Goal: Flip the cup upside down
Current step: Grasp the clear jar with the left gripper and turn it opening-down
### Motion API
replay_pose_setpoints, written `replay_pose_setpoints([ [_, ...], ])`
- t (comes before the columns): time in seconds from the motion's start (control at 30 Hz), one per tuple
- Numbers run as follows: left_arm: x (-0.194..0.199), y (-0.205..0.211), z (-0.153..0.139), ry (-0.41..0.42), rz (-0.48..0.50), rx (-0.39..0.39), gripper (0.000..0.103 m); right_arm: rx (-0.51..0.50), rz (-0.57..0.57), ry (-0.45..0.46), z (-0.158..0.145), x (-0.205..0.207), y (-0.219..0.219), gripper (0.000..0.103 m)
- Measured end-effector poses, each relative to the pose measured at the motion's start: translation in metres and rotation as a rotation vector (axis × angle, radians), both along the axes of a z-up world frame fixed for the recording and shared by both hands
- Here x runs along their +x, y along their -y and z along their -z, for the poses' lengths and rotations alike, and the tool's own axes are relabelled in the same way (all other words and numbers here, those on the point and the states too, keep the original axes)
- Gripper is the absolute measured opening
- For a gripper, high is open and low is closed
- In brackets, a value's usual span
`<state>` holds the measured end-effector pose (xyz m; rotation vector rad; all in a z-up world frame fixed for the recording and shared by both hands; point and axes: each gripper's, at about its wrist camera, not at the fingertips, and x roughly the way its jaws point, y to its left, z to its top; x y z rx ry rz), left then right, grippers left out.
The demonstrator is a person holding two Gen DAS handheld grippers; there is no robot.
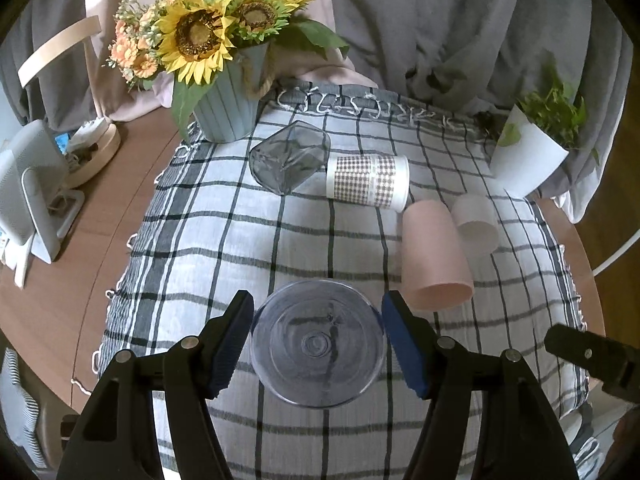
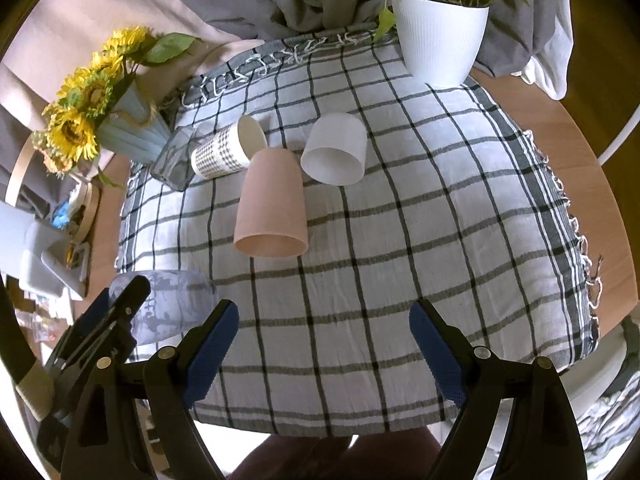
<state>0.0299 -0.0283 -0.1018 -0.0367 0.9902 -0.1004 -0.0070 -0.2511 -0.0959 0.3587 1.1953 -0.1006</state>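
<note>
A clear bluish plastic cup [image 1: 318,344] stands base-up on the checked cloth [image 1: 240,240], between the fingers of my left gripper [image 1: 318,346]. The jaws are open with a small gap on each side of the cup. In the right wrist view the same cup [image 2: 168,306] shows at lower left with the left gripper's finger [image 2: 128,300] beside it. My right gripper [image 2: 324,344] is open and empty above the cloth's near edge [image 2: 320,400]; its tip shows in the left wrist view [image 1: 588,354].
A pink cup [image 2: 272,204] and a white cup [image 2: 336,150] stand upside down mid-cloth. A checked paper cup [image 2: 228,148] and a grey square glass [image 2: 176,160] lie on their sides. A sunflower pot [image 1: 224,96] stands back left, a white plant pot [image 2: 440,40] back right.
</note>
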Motion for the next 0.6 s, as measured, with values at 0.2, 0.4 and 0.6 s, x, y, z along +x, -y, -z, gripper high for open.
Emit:
replay_pose_setpoints([
  [0.2, 0.015, -0.003, 0.004, -0.039, -0.003, -0.041, 0.066, 0.014, 0.017, -0.006, 0.003, 0.003, -0.001, 0.087],
  [0.4, 0.019, -0.004, 0.005, -0.062, 0.007, -0.063, 0.068, 0.026, 0.033, -0.016, 0.005, 0.002, -0.002, 0.087],
  [0.6, 0.017, -0.007, 0.008, -0.074, 0.005, -0.068, 0.084, 0.028, 0.037, -0.011, 0.003, 0.003, -0.005, 0.087],
])
